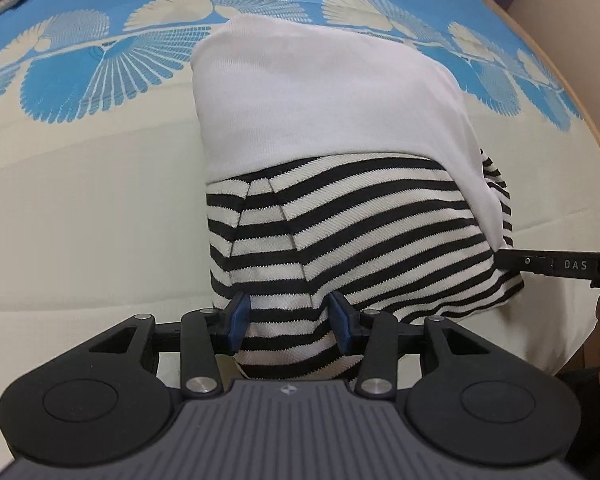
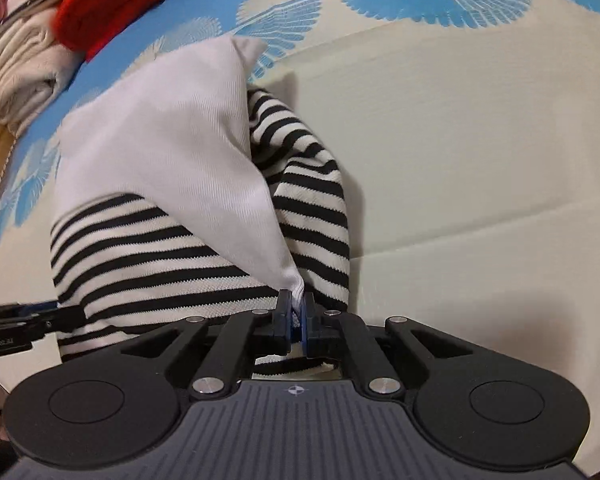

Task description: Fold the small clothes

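Note:
A black-and-white striped garment (image 1: 360, 232) lies on the bedspread, and a white cloth layer (image 1: 324, 92) covers its far half. The left gripper (image 1: 288, 320) points steeply down at the garment's near edge, and its blue pads (image 1: 236, 318) press on a bunched fold of striped fabric. In the right wrist view the right gripper (image 2: 298, 312) is shut on the near corner of the white layer (image 2: 172, 152), pulling it to a point over the stripes (image 2: 148, 248). Each gripper shows at the edge of the other's view: the right gripper (image 1: 560, 266) and the left gripper (image 2: 20, 320).
The bedspread (image 1: 80, 200) is cream with a blue fan-pattern band (image 1: 80, 72) at the far side. A stack of folded clothes (image 2: 16, 64) and a red item (image 2: 112, 4) sit at the far left. A wooden edge (image 1: 588, 92) curves along the right.

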### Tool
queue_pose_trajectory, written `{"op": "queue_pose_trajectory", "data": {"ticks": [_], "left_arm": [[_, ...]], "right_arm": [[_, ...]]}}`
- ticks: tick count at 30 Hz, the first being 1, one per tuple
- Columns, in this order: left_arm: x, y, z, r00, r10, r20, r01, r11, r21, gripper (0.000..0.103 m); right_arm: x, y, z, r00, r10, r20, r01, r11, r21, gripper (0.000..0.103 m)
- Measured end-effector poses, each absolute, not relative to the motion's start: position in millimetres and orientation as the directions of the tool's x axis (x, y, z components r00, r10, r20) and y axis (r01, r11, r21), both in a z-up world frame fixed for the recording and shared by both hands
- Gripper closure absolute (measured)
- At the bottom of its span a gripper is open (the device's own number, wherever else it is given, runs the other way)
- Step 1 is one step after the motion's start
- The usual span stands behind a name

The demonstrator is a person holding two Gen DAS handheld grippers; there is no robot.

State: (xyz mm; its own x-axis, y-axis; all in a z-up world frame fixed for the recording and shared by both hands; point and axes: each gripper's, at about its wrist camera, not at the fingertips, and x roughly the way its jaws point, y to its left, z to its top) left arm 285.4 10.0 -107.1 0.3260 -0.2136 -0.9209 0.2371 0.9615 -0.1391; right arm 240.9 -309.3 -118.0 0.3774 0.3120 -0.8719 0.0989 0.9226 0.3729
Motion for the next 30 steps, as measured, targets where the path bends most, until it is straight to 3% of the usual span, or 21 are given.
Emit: {"op": "queue_pose_trajectory", "data": {"ticks": [5,10,12,14,16,21,24,28,30], "left_arm": [[285.6,20.6,-96.0,0.359,-0.213,-0.909,0.191,0.97,-0.152,0.053],[283.5,12.6,-105.2,0.337,-0.163,-0.927,0.229,0.969,-0.088,0.043],[278.0,12.2,-93.7,0.394,-0.139,-0.909,0.228,0.972,-0.05,0.041],[266.8,10.0,-76.1,0.501,-0.088,-0.861,0.228,0.973,0.034,0.028],[250.4,6.8,-57.1,0.604,-0.046,-0.796,0.227,0.967,0.117,0.017],[202.6,10.2,-10.5,0.721,-0.063,-0.69,0.185,0.977,0.104,0.014],[170.8,8.3,2.1,0.754,-0.064,-0.653,0.161,0.983,0.089,0.013],[126.2,5.0,1.9,0.776,-0.037,-0.629,0.106,0.992,0.072,0.0],[110.4,5.2,-1.3,0.764,-0.018,-0.645,0.07,0.996,0.055,0.001]], "right_arm": [[237.5,-292.5,-110.2,0.4,0.288,-0.87,0.035,0.944,0.329,0.099],[241.5,-288.6,-115.2,0.384,0.236,-0.893,0.025,0.964,0.266,0.095],[238.3,-289.6,-110.5,0.416,0.188,-0.89,0.042,0.973,0.226,0.081],[232.5,-289.1,-94.1,0.5,0.133,-0.856,0.054,0.981,0.184,0.056],[221.2,-288.8,-71.3,0.595,0.112,-0.796,0.04,0.985,0.169,0.049],[179.2,-292.1,-25.5,0.737,0.091,-0.67,0.029,0.986,0.166,0.038],[150.0,-290.3,-8.1,0.78,0.096,-0.618,0.015,0.985,0.173,0.033],[106.0,-278.8,9.3,0.829,0.081,-0.553,0.01,0.987,0.159,0.013],[88.5,-274.2,12.9,0.838,0.083,-0.539,0.001,0.988,0.153,0.01]]}}
